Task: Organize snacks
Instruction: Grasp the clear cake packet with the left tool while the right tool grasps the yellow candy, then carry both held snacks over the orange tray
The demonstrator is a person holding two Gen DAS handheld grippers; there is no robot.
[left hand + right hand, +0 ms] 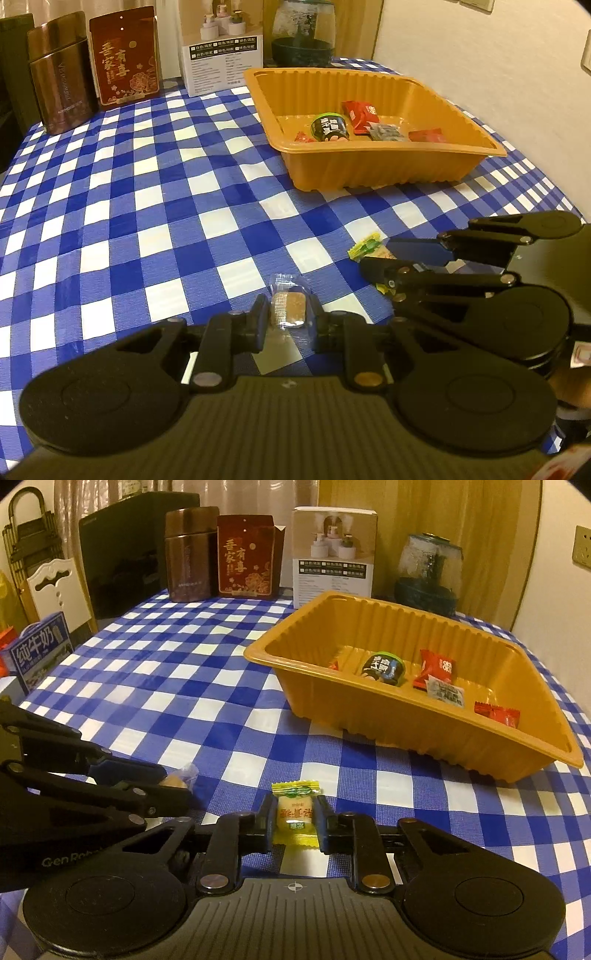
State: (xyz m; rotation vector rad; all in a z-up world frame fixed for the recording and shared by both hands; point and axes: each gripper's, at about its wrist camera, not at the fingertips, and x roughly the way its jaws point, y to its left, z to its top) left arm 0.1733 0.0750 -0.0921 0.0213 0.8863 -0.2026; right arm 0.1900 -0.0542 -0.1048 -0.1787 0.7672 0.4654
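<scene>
Between right claw point(294, 821) pads, yellow candy point(295, 814)

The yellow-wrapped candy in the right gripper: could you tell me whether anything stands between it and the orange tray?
Nothing visible does. The yellow-wrapped candy is clamped in the right gripper, and only bare checked tablecloth lies between it and the orange tray. The left gripper sits off to the side.

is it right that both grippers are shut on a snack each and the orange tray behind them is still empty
Not quite: the orange tray is not empty. The right wrist view shows several wrapped snacks already in it. The rest holds: the left gripper and right gripper each clamp a snack.
</scene>
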